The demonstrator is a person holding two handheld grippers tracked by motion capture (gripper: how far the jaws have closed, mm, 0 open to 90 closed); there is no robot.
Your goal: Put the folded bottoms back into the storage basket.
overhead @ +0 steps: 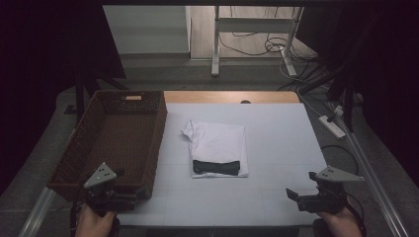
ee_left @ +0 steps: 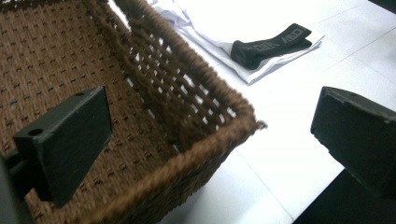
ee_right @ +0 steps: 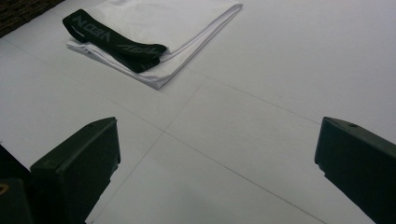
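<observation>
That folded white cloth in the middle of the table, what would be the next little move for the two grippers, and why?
Probably bring the right gripper forward toward the near edge of the folded white garment. Both grippers are open and hold nothing, the garment lies flat with its black waistband facing them, and the brown woven basket beside it looks empty. The left gripper sits at the basket's near corner.

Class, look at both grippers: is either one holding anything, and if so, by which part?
Nothing is held. The left gripper is open beside the basket; the right gripper is open above the table, apart from the folded garment.
</observation>
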